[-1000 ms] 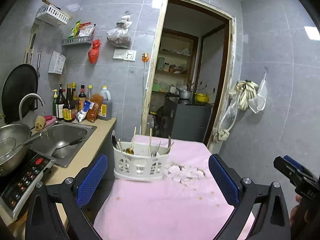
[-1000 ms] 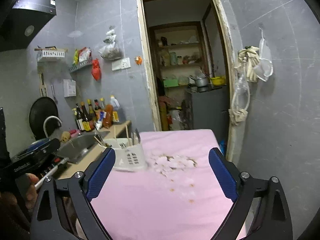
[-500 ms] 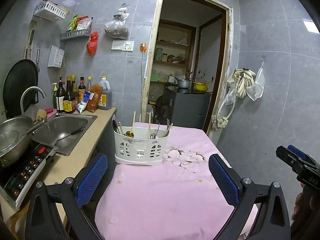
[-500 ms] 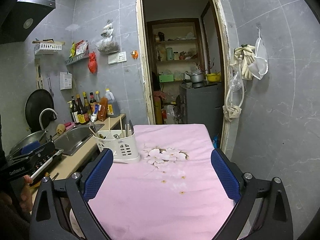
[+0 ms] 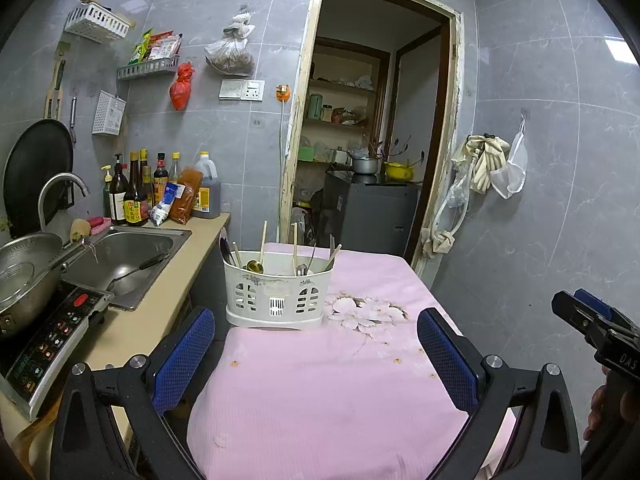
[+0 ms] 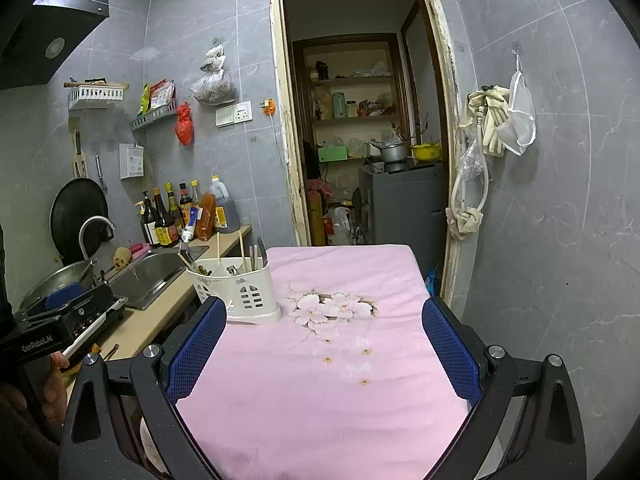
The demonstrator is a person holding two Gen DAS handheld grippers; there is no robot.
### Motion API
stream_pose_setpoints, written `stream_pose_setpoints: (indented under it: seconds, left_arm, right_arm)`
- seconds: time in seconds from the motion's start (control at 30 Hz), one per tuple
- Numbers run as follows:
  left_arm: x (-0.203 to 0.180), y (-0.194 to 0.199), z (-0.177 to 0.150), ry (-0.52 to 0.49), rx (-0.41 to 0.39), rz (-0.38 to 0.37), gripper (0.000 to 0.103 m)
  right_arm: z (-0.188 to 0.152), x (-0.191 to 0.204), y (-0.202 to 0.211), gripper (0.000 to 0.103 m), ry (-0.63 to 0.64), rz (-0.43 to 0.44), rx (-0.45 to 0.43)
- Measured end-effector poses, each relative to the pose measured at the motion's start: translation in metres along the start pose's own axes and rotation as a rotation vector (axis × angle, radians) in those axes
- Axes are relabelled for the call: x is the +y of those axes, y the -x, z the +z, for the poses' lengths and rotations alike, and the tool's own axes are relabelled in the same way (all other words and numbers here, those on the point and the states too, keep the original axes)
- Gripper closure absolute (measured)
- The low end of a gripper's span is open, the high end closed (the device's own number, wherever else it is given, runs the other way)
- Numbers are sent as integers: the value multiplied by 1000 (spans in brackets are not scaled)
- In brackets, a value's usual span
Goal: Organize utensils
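A white plastic utensil caddy [image 5: 276, 292] stands on the left far part of the pink-clothed table [image 5: 340, 380]. It holds chopsticks, spoons and other utensils upright. It also shows in the right wrist view [image 6: 236, 288]. My left gripper [image 5: 316, 352] is open and empty, held above the table's near half, short of the caddy. My right gripper [image 6: 320, 348] is open and empty, over the table to the right of the caddy.
A counter [image 5: 132, 320] runs along the left with a steel sink [image 5: 124, 256], an induction cooker [image 5: 48, 332], a wok [image 5: 24, 276] and sauce bottles [image 5: 136, 196]. A doorway [image 5: 368, 152] opens behind the table. The grey tiled wall [image 5: 540, 200] is to the right.
Both grippers have tilted and pulled back, so the caddy and table now sit lower and steadier in view. Both stay open and empty.
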State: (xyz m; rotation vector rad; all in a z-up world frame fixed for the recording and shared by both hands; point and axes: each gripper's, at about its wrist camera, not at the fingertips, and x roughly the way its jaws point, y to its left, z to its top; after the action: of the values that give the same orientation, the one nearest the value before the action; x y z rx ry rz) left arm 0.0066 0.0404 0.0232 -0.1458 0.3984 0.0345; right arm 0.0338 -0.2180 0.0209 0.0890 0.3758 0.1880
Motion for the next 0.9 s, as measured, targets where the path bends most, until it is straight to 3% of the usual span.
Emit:
stream_pose_setpoints:
  seconds: [0.9]
  left_arm:
    - [5, -3, -5, 6, 12, -1, 1]
  right_arm:
    - [-1, 5, -2, 7, 0, 4, 6]
